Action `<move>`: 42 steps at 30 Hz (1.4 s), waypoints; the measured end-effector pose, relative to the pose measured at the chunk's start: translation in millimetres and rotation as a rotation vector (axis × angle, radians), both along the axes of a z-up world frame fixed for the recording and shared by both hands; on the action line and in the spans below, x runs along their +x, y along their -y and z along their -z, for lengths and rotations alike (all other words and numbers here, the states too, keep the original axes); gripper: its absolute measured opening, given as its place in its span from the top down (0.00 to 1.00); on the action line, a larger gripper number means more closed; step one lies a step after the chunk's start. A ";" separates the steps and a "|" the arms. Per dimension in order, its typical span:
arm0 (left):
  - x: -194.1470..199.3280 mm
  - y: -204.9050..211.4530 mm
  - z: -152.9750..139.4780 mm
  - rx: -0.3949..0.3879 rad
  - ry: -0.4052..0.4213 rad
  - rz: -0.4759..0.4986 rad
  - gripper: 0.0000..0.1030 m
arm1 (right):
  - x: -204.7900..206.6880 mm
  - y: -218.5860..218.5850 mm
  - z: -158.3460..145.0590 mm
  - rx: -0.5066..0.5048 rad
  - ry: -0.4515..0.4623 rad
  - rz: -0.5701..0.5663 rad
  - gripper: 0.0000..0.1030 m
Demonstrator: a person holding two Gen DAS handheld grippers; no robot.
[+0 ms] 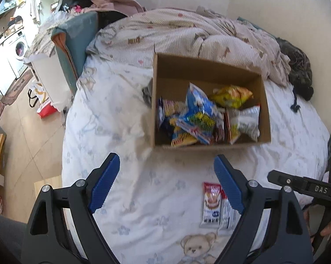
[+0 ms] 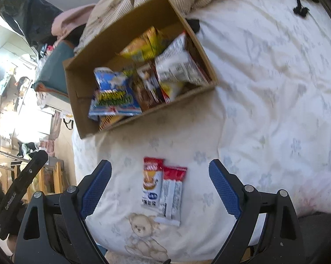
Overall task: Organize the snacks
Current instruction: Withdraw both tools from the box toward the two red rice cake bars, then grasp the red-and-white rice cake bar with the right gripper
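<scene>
Plainly both grippers are empty, their jaws spread wide over the bed (image 1: 125, 114). Taking the cardboard box (image 1: 163, 81) as the landmark, most of the snacks already lie piled inside it: a blue bag (image 1: 199, 112), a yellow bag (image 1: 231, 95) toward its far wall, and a white packet (image 1: 245, 121) at its right side.

Two packets remain outside, on the sheet on the near side of the box and well apart from it: a red-and-white packet (image 2: 152, 182) and, touching its right edge and slightly overlapping it, a second red-topped packet (image 2: 172, 193). Both lie flat with their long axes running roughly from the box toward the camera, red ends nearer the box.

The right gripper (image 2: 160, 173) sits squarely over this pair; in its view both packets lie between the two blue pads, with clear sheet on each side. The left gripper (image 1: 166, 169) is off to the side: in its view the pair sits by the right-hand pad, partly hidden behind it. So the right hand looks the better placed to take one. Its jaws already straddle the packets across their short width, which suits the grip; the risk is catching both at once, since they touch.
</scene>
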State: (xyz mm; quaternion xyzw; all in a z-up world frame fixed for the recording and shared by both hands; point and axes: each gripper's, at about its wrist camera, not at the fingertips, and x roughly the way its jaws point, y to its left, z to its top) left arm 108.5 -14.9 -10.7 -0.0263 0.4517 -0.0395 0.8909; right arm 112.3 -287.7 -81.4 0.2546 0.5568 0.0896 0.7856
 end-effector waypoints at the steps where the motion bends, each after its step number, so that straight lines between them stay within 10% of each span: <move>1: -1.5 1.1 2.4 -0.001 -0.008 0.003 0.17 | -0.9 -0.5 2.6 -0.005 -0.009 -0.004 0.10; 19: 15.1 -8.5 61.0 0.022 -0.273 -0.079 0.05 | 8.7 -12.0 61.8 -0.042 -0.230 -0.052 0.11; 29: 20.8 1.4 68.7 0.032 -0.290 -0.064 0.05 | 13.0 -66.1 97.9 -0.188 -0.332 -0.219 0.33; 32: 20.8 8.3 73.6 0.044 -0.297 -0.050 0.05 | 11.4 -65.5 94.1 -0.230 -0.316 -0.239 0.67; 42: 18.8 65.8 111.8 0.113 -0.348 0.118 0.11 | 3.1 -15.0 68.7 -0.166 -0.250 -0.093 0.68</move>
